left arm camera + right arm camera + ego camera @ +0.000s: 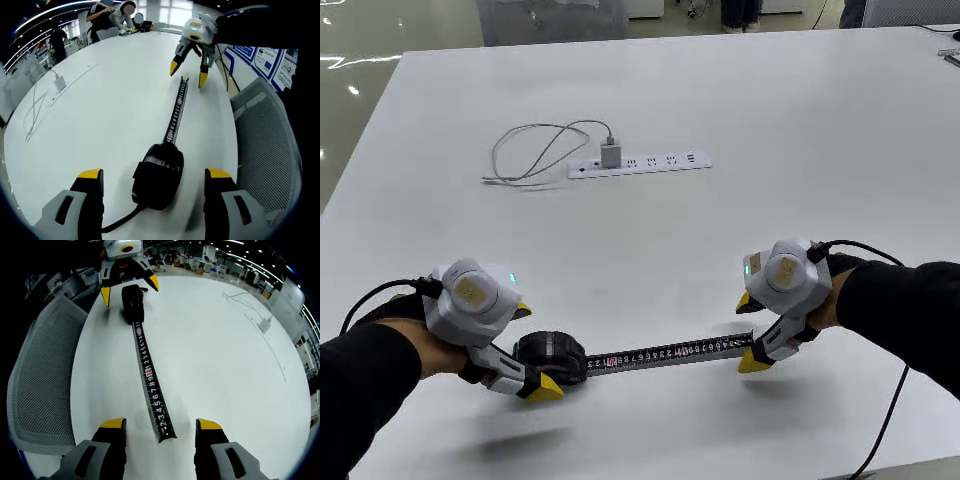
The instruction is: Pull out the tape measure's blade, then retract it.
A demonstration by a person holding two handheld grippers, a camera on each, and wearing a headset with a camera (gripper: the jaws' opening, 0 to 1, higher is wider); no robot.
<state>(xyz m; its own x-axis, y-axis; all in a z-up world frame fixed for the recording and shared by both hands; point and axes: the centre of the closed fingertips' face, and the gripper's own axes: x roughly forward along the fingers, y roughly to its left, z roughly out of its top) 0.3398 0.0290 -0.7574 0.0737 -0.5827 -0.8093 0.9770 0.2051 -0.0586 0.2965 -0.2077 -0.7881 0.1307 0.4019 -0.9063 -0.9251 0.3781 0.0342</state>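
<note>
Left tool (154,175), released, straddles the tape measure (550,357), likely to steady it; right tool (160,424), released, brackets the tip of the extended blade (150,375).

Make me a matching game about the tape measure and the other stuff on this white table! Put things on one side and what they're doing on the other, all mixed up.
Things:
1. black round tape measure case
2. dark numbered metal blade
3. white power strip
4. thin white cable

What they're doing:
A. curls in loops on the white table
B. lies pulled out flat
C. has a white charger plugged into it
D. sits between the open jaws of the left gripper

Right pairs: 1-D, 2-B, 3-C, 4-A.
</note>
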